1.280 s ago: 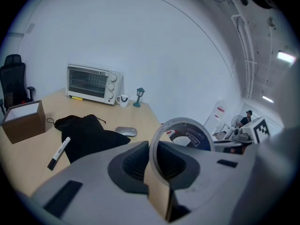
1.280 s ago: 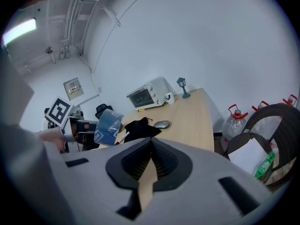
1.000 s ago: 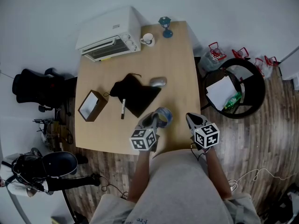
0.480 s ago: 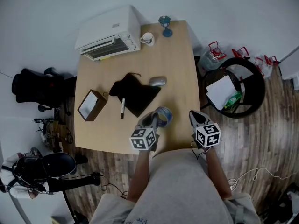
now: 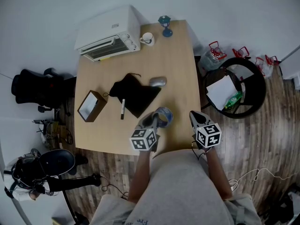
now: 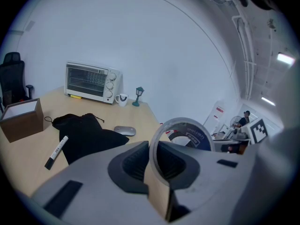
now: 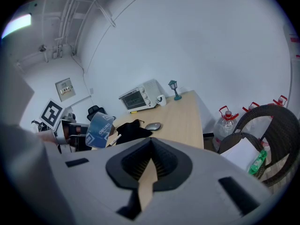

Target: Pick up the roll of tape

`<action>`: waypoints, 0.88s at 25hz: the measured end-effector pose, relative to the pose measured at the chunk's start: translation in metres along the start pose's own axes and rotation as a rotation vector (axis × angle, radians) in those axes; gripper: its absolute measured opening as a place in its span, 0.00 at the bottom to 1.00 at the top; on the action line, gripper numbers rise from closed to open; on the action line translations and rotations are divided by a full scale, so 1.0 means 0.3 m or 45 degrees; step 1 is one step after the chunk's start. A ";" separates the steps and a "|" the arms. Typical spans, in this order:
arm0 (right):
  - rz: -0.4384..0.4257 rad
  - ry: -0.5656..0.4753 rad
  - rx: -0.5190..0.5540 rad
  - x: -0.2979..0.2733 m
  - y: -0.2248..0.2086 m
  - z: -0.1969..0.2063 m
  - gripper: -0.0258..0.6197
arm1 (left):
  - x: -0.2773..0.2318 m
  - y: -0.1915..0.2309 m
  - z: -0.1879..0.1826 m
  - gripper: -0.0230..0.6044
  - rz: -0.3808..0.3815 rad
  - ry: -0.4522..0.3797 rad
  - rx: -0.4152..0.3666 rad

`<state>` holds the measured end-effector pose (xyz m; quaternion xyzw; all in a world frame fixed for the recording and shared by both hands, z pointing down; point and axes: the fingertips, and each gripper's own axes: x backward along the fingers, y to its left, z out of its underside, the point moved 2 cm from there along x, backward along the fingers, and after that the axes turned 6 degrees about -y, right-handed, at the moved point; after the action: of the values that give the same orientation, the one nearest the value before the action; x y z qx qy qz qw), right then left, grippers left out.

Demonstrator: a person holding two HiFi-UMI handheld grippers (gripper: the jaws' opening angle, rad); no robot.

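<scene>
Wooden table filled the middle of a room with white walls. At its near edge the left gripper had its two jaws pinched on the roll of tape, squeezing the roll's wall so the ring stood up on its edge between them. The roll sat right at the tip of this gripper, just over the table's near part. A black bag lay just ahead of the left gripper and a little to its left, with a marker on the bag's near side. A grey mouse lay ahead too, past the bag's corner. Far ahead stood a white oven and a mug. The right gripper was off to the right of the left one, apart from it, with its jaws pressed together and nothing between them.
</scene>
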<state>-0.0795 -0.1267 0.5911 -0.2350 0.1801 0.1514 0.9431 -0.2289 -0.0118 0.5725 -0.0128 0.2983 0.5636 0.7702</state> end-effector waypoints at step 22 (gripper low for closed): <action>-0.014 0.014 0.038 0.008 0.015 0.005 0.04 | 0.008 -0.010 0.002 0.10 0.007 -0.005 -0.007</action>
<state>-0.0785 -0.1215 0.5896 -0.2229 0.1864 0.1422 0.9462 -0.2255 -0.0105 0.5710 -0.0130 0.2955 0.5665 0.7692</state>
